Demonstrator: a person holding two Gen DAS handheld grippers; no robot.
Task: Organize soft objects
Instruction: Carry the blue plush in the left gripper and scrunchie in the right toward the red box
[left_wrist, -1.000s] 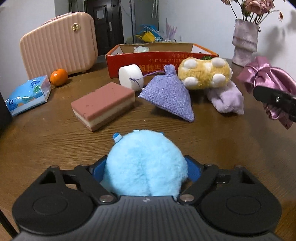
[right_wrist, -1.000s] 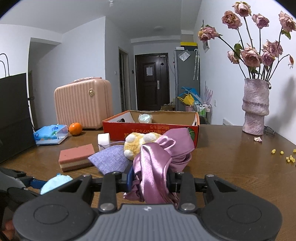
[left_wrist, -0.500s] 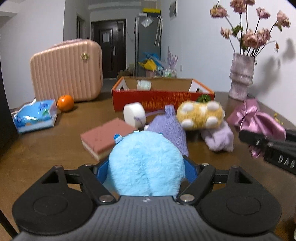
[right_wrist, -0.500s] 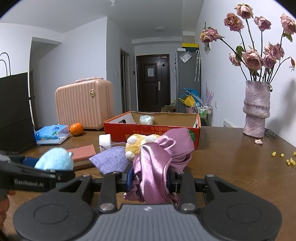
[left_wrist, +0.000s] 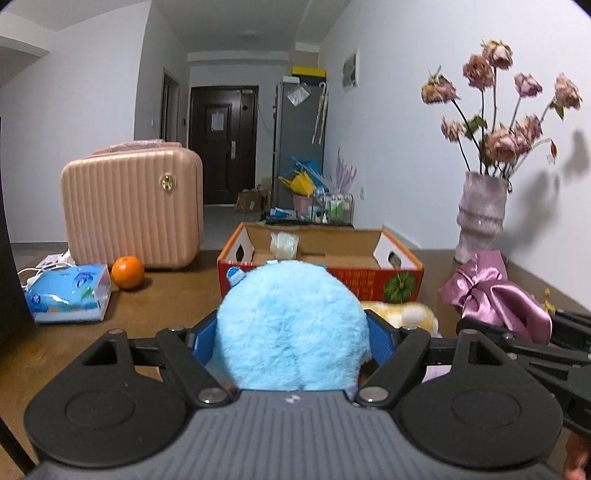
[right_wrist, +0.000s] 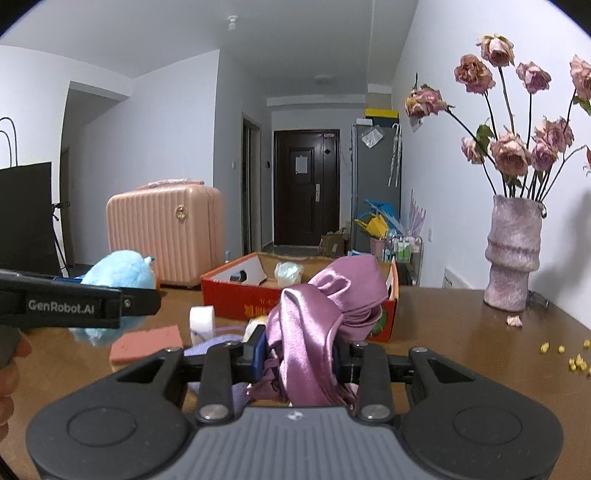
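My left gripper is shut on a fluffy light-blue plush, held above the table in front of the red cardboard box. The plush also shows at the left of the right wrist view. My right gripper is shut on a pink satin cloth, also lifted; the cloth shows at the right of the left wrist view. On the table lie a yellow plush, a purple sachet, a pink sponge and a white roll. A pale bundle lies in the box.
A pink suitcase, an orange and a blue tissue pack stand at the left. A vase of dried roses stands at the right, with petals and crumbs near it. A black bag is far left.
My left gripper has risen off the table with the blue plush and tilted up toward the box. My right gripper has lifted a little with the satin cloth.
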